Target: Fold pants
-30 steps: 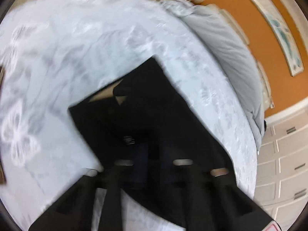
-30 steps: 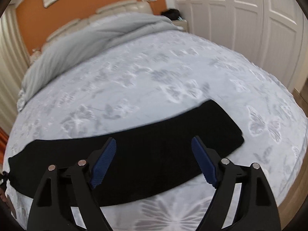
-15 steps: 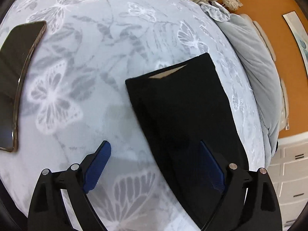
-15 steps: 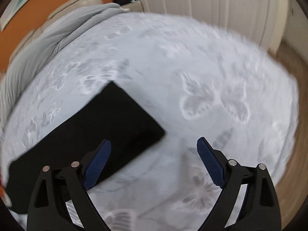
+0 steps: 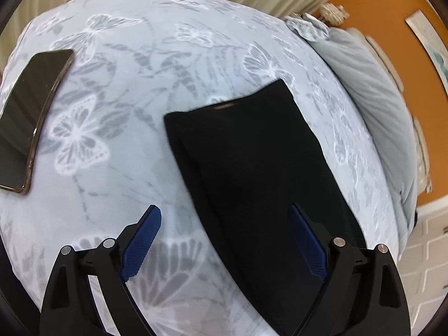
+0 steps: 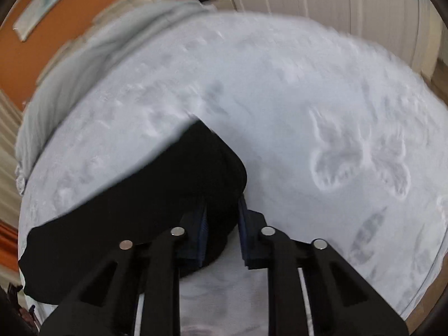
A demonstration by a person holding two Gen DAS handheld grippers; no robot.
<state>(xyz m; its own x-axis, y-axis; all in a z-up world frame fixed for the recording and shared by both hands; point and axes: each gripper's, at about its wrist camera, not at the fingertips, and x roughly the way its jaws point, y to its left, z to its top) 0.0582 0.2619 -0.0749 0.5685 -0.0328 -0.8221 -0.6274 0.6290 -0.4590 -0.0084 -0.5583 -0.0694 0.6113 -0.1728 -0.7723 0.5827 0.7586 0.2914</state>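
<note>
Where writing might be read, none is legible: a small tan tab at the near edge of the pants (image 5: 252, 151) is blurred beyond reading. One pair of black pants lies as a long folded strip on the bed (image 5: 134, 145), whose pale blue cover carries a butterfly print. One phone (image 5: 30, 117) lies face up on the cover at 9 o'clock from the strip, well apart. One grey duvet (image 5: 375, 106) is bunched at 2 o'clock by the orange wall.

Left claw (image 5: 224, 240): wide, nothing between the pads; its right finger is over the cloth, its left over bare cover, and contact cannot be told.

Right claw (image 6: 222, 224): its jaws have just been closing and stand narrow, with the strip's end corner (image 6: 215, 168) gathered between the pads. The rest of the strip trails to 8 o'clock in that view. Two claws counted.
</note>
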